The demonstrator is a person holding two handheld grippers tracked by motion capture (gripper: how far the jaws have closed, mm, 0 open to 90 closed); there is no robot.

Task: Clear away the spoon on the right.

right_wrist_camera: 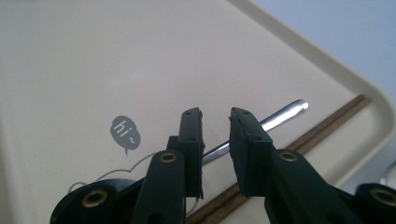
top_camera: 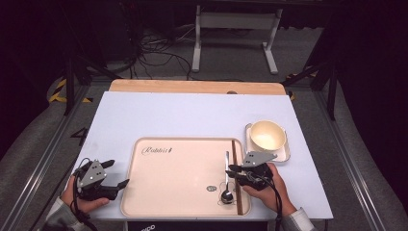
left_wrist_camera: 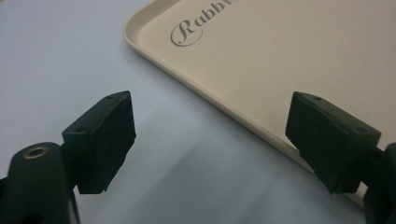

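The spoon (top_camera: pixel 226 180) and chopsticks (top_camera: pixel 236 178) already lie at the tray's (top_camera: pixel 159 207) 3 o'clock side, the right tool (top_camera: pixel 234 171) released just above the spoon, the left tool (top_camera: pixel 115 174) wide open; the bowl (top_camera: pixel 267 135) waits outside.

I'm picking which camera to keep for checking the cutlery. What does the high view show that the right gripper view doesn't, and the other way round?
High view alone: the bowl on its small dish beside the tray, the spoon's dark head, and the left gripper, open off the tray's left edge. Right gripper view alone: a narrow gap between the right gripper jaws above the spoon handle, with nothing between them, and the "hi" mark legible. Both: the tray, spoon and chopsticks.
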